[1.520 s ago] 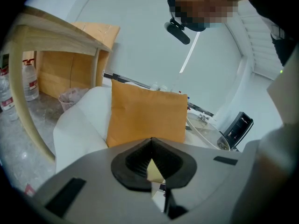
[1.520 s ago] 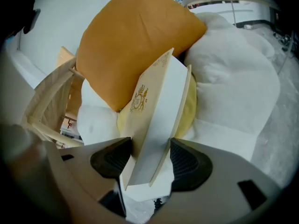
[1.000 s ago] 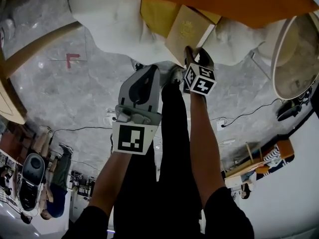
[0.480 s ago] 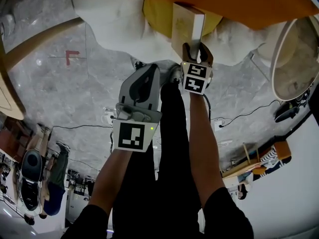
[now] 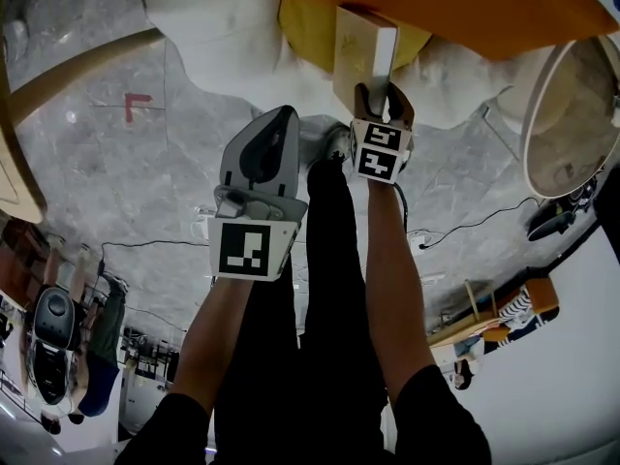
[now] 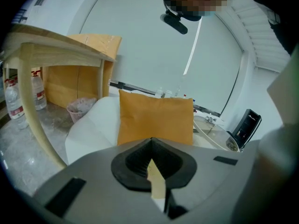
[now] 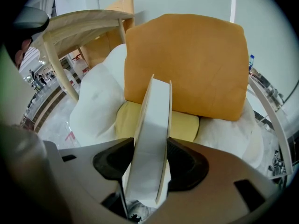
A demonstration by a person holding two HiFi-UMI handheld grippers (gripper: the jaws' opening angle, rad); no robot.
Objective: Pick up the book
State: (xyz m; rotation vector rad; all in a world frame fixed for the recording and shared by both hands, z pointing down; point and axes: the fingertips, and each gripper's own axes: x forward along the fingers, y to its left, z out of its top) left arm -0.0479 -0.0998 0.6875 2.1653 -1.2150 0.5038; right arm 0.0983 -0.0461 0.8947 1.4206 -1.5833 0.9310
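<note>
Right gripper view showed right gripper (image 7: pixel 150 169) clamped on the book (image 7: pixel 153 120). One pad sat on each cover, the page block faced the camera, and the book stood on edge between the jaws. Gripping across the thickness made sense: the covers are the flat faces, so the pads seated square and held the pages closed. The grip was at the book's near end and the rest stuck out to the far side. That put some leverage on the pads, so likely a slip risk if swung fast.

The book sat in front of the yellow seat cushion (image 7: pixel 184 125), with the orange back cushion (image 7: pixel 191 59) behind, both on the white armchair (image 7: pixel 96 104). It looked clear of the seat, but neither view confirmed a gap at its far end. Judged: pick basically made, lift in hand.

Other side: left gripper (image 6: pixel 152 160) had its jaws together with nothing gripped. A thin pale sliver showed at the seam; couldn't tell what it was. In head view it hung near-left of the book, short of the chair and apart from the right one. Probably parked out of the way, since one gripper was enough for this book. A wooden table (image 6: pixel 60 41) stood to the left.
</note>
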